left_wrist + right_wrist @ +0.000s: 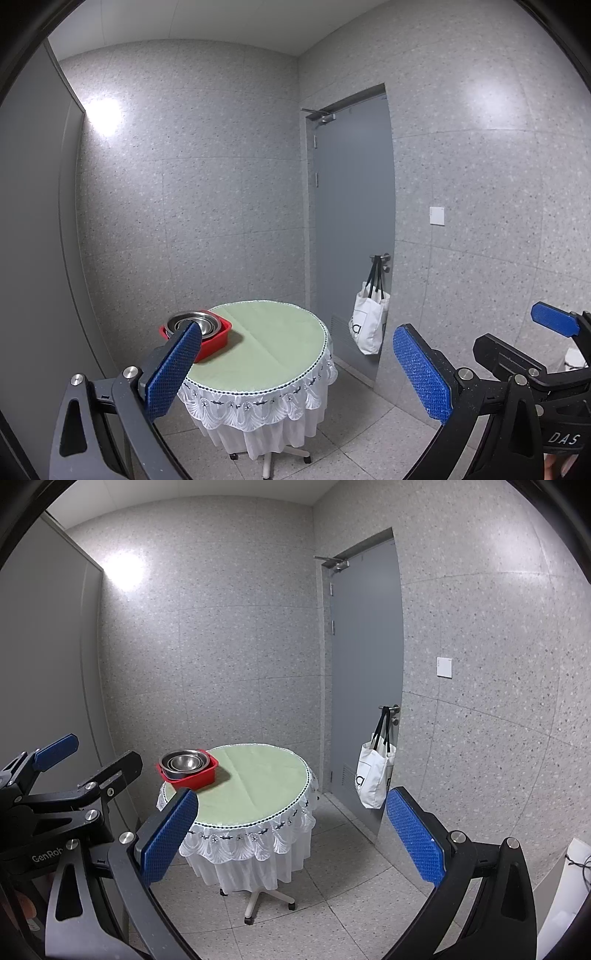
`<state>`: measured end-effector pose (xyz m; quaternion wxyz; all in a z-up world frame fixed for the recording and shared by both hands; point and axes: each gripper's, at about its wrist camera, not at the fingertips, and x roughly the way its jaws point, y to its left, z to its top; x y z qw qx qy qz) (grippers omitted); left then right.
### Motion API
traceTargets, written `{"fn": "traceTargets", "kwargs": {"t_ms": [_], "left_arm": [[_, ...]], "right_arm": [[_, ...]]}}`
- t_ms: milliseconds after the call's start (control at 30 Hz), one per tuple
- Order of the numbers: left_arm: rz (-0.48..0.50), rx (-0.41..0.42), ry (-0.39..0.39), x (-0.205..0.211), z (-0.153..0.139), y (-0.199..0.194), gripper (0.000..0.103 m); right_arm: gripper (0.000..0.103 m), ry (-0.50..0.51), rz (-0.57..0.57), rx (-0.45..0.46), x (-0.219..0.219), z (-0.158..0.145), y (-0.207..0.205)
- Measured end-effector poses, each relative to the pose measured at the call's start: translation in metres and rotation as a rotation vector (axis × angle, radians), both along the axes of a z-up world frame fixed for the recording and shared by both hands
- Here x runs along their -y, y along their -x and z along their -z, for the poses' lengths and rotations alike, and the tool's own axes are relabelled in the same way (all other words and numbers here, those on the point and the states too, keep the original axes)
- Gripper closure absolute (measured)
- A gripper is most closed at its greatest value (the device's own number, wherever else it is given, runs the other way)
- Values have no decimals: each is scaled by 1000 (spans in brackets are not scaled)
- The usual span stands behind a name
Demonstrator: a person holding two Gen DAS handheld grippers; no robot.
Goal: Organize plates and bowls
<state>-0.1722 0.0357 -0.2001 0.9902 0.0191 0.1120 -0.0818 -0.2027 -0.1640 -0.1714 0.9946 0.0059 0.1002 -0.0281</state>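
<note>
A red tub (192, 774) sits on the far left of a round table (255, 782) with a green cloth and white lace skirt. Steel bowls (183, 762) are nested inside the tub. In the left wrist view the tub (218, 338) and bowls (194, 322) show partly behind my left finger. My left gripper (295, 373) is open and empty, held well back from the table. My right gripper (291, 836) is open and empty, also well back. The right gripper shows at the left view's right edge (554, 319), and the left gripper at the right view's left edge (55, 749).
A grey door (365, 672) stands to the right of the table with a white tote bag (375, 775) hanging on its handle. Speckled tile walls close the room. A grey panel (44, 657) lines the left. The table stands on a wheeled base (258, 901).
</note>
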Motion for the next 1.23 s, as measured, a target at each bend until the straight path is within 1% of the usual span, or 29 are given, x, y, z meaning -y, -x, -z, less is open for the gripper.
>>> {"fn": "traceTargets", "kwargs": {"t_ms": [1233], "left_arm": [[-3,12,-10,3,5,0,0]], "right_arm": [[0,-3,8,-4,-1,0,1]]}}
